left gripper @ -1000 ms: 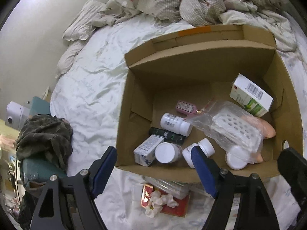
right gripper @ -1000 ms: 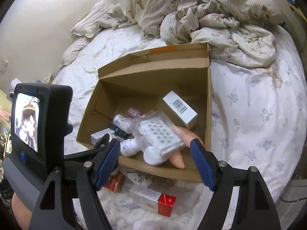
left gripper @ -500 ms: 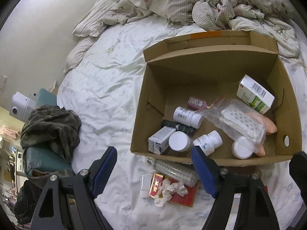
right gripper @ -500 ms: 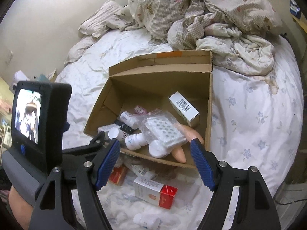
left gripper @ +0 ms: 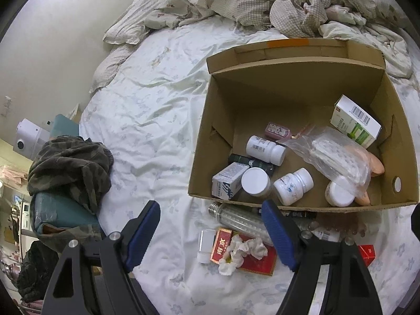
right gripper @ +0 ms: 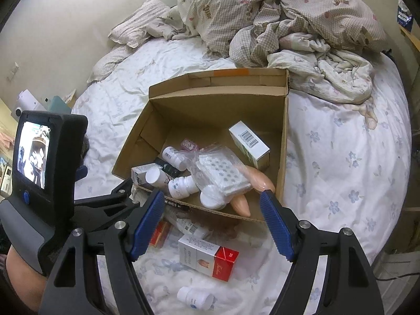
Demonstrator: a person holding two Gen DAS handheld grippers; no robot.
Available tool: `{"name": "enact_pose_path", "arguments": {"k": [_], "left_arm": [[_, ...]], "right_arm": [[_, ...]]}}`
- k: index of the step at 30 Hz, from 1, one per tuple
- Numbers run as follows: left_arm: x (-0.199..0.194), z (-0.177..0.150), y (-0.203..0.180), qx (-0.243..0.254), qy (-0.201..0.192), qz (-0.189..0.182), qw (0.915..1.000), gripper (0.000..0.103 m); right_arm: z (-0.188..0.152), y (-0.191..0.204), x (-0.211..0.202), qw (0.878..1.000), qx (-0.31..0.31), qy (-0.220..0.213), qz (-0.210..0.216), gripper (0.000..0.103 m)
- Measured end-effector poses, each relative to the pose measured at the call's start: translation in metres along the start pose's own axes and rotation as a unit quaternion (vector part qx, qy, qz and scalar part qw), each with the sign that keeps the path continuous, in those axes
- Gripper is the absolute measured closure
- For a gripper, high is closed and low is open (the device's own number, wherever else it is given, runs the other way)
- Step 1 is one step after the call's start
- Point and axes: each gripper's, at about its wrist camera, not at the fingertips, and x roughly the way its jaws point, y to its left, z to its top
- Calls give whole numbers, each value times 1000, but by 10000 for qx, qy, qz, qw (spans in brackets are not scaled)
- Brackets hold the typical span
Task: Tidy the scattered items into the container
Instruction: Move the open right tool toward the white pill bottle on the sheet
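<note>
Both my left fingers and right fingers stand wide, holding nothing; the box sits on the bed; I'd drop onto the red-and-white carton squarely, gripping its narrow sides.

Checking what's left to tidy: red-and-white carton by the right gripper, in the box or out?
Out. The red-and-white carton lies on the bedsheet, in front of the cardboard box.
</note>
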Motion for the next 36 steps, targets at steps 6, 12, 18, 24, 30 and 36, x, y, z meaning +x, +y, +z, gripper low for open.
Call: {"name": "enact_pose_path", "arguments": {"k": [6,12,18,24,30,36], "left_arm": [[0,-3,-4,53,-37,-155,9999,23],[-2,-10,-7,118,-133,-335,9993,23],[-7,-26,-6,221,-273,-545,9979,23],[-6,-49,1,415,-273,-600,9970,23],[0,-65,12,422,-224,-645,9968,23],[12,-74,23,302,-100,-695,9971,23]], "right_arm": [[-4,-9,3,9999,60,43,-88,24],[-11,-14,-5,10000,64,24,-65,24],[-26,-13,-10,9999,-89,98,-68,24],[-46,-8,-5,9990,-281,321,-90,24],[-64,2,5,9962,-582,641,-74,24],[-90,24,28,9840,-1237,1280,57,23]]}}
